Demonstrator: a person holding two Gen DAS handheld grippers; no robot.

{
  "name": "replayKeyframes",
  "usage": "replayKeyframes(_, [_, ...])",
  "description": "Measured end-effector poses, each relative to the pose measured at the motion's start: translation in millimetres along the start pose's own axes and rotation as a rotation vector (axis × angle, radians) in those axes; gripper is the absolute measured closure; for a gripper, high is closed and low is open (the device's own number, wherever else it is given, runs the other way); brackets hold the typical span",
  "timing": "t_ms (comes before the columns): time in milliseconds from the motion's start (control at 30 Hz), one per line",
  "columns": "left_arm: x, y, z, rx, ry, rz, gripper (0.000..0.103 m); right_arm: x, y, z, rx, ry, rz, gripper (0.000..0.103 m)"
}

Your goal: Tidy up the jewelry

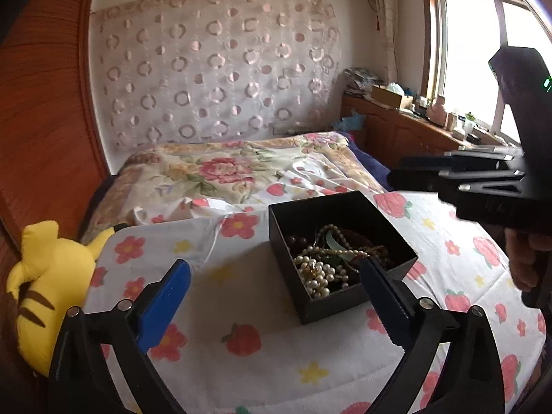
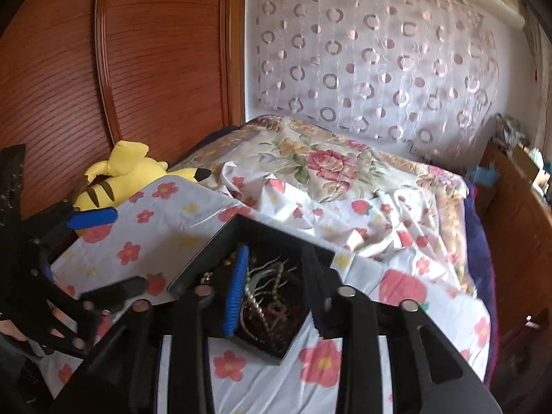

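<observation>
A flower-printed bed carries a black jewelry box, a rumpled floral quilt behind it.

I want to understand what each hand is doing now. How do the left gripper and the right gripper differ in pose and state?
The left gripper is open wide, while the right gripper is open less. The left gripper is beside the black box, with one finger near its edge; the right gripper frames the jewelry in the box in its own view. Both have blue pads and hold nothing.
</observation>
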State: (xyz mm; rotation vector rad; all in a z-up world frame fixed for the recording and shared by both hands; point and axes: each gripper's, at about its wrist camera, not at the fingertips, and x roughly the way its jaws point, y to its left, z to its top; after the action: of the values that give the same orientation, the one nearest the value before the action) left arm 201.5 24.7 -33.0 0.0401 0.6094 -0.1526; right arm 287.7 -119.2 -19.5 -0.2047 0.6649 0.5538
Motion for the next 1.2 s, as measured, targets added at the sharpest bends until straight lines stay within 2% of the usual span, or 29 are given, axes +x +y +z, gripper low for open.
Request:
replayKeyframes(67, [-8.4, -0.5, -3.9, -0.011, -0.015, 0.013, 0.008, -4.9, -1.8, -7.7, 0.016, -0.003, 0.001, 0.066])
replayKeyframes(167, [-22.0, -1.4, -11.7, -0.036, -0.029, 0.018, 0.008, -19.2, 1.5, -21.7, 0.042, -0.034, -0.006, 0.049])
replayKeyframes(400, [-58.5, -14.5, -29.6, -0.038, -0.076, 0.055, 0.008, -65.3, 18.7, -60.3, 0.11, -0.122, -0.055, 0.025])
replayKeyframes(533, [-81.9, -23.8, -37.7, -0.031, -0.103, 0.082, 0.008, -95.7, 28.3, -79.4, 0.139, -0.191, -0.098, 0.004])
replayKeyframes(800, [-123.8, -40.2, -54.5, -0.042, -0.144, 0.087, 0.008, -146.1, 44.4, -131.6, 0.221, -0.265, -0.151, 0.003])
replayKeyframes(933, [-132.1, -47.6, -64.3, -0.026, -0.13, 0.106, 0.008, -156.2, 46.0, -148.3, 0.248, -0.279, -0.194, 0.003])
replayKeyframes(1200, [-130.9, -52.1, -74.8, -0.036, -0.107, 0.091, 0.008, -157.5, 50.4, -158.5, 0.248, -0.29, -0.232, 0.003])
